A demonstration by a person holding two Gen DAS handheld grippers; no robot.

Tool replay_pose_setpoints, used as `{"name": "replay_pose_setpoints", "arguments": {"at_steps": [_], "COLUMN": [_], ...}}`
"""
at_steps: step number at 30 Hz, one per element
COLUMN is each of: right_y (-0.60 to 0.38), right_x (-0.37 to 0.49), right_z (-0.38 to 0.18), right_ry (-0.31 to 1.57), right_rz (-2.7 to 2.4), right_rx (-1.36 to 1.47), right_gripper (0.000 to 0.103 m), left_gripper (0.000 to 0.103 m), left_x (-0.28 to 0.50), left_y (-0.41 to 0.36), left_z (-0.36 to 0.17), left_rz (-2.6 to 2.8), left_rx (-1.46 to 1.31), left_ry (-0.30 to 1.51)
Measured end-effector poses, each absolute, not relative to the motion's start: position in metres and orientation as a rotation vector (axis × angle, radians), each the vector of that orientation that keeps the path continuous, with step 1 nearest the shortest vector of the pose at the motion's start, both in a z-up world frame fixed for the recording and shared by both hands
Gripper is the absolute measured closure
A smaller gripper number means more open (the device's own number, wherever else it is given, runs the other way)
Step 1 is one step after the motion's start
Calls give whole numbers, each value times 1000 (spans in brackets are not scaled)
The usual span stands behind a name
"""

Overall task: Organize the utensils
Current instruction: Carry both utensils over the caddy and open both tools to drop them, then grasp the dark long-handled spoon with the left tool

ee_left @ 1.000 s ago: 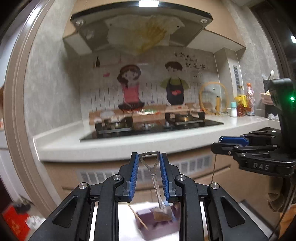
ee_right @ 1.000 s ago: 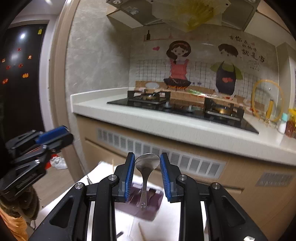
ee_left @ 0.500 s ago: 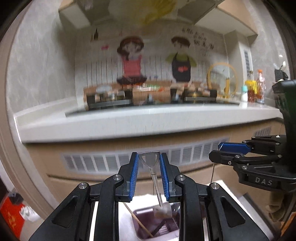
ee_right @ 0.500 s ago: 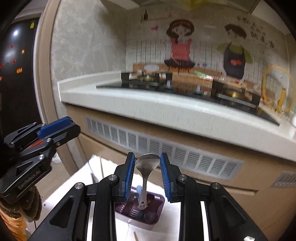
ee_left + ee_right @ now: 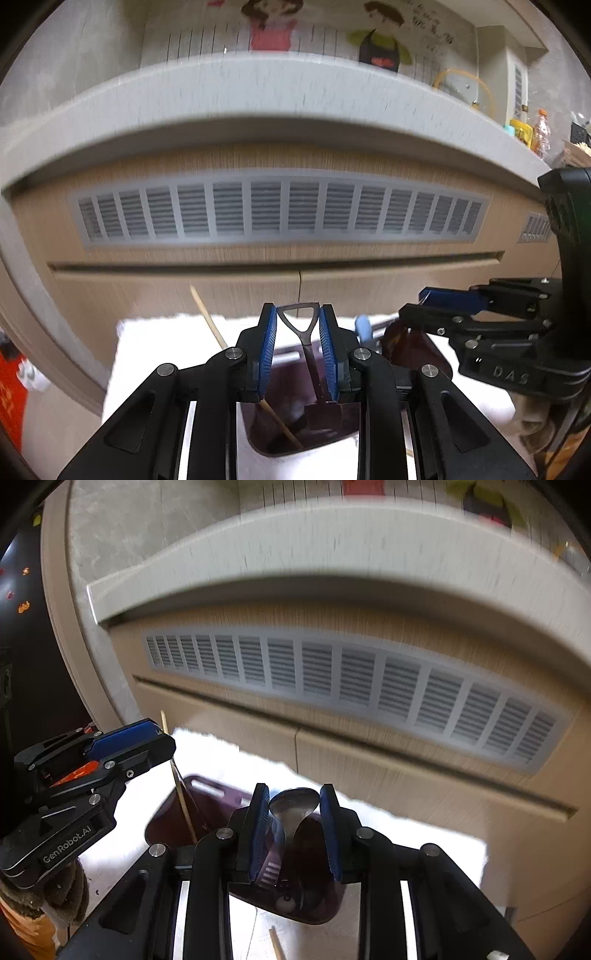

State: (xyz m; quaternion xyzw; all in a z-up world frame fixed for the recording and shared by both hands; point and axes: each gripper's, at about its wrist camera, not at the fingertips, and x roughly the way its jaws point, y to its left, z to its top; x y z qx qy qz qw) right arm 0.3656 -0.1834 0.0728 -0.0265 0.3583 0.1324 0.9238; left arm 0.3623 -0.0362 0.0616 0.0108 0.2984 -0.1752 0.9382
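Dropping fast: both views have swung off the stove and wall mural and now look down at the purple holder (image 5: 295, 424) on the white table (image 5: 155, 354), so both utensils are nearly at the drop-off, not released yet. Left of the holder's centre, a wooden chopstick (image 5: 212, 325) leans in it already. Left hand-held gripper (image 5: 298, 347) is narrowly closed, pads pinching the triangular handle of a shovel-shaped spoon (image 5: 301, 326), its blade hanging inside the holder. Right hand-held gripper (image 5: 294, 830), over the holder's right part, is likewise narrowly closed, clamped on a steel spoon (image 5: 293, 806) by the bowl, handle pointing down into the holder (image 5: 207, 794).
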Motion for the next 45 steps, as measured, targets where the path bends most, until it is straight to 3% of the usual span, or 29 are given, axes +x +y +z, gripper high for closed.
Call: {"name": "replay_pose_setpoints", "arguments": {"at_steps": [11, 14, 17, 22, 29, 34, 39, 45], "right_y": [-180, -179, -179, -187, -192, -186, -186, -181], "right_x": [366, 361, 351, 323, 272, 252, 237, 221], "right_z": [25, 27, 35, 49, 34, 12, -10, -30], "right_ry": [804, 790, 760, 714, 700, 726, 777, 793], "right_rz": [286, 283, 271, 253, 228, 223, 233, 243], "right_rx": [-38, -49, -69, -66, -89, -132, -152, -220], "right_gripper": [76, 75, 73, 68, 51, 51, 36, 27], "left_gripper": [77, 72, 62, 34, 32, 29, 28, 28], "left_x": [371, 367, 357, 329, 285, 251, 222, 203], "left_y": [-26, -19, -13, -2, 4, -5, -15, -30], "left_z": [31, 38, 50, 60, 38, 12, -11, -34], "left_rz": [-335, -318, -303, -302, -330, -396, -433, -465], "left_rx": [-32, -51, -65, -92, -101, -73, -16, 4], "left_ry": [698, 686, 659, 616, 648, 718, 791, 867]}}
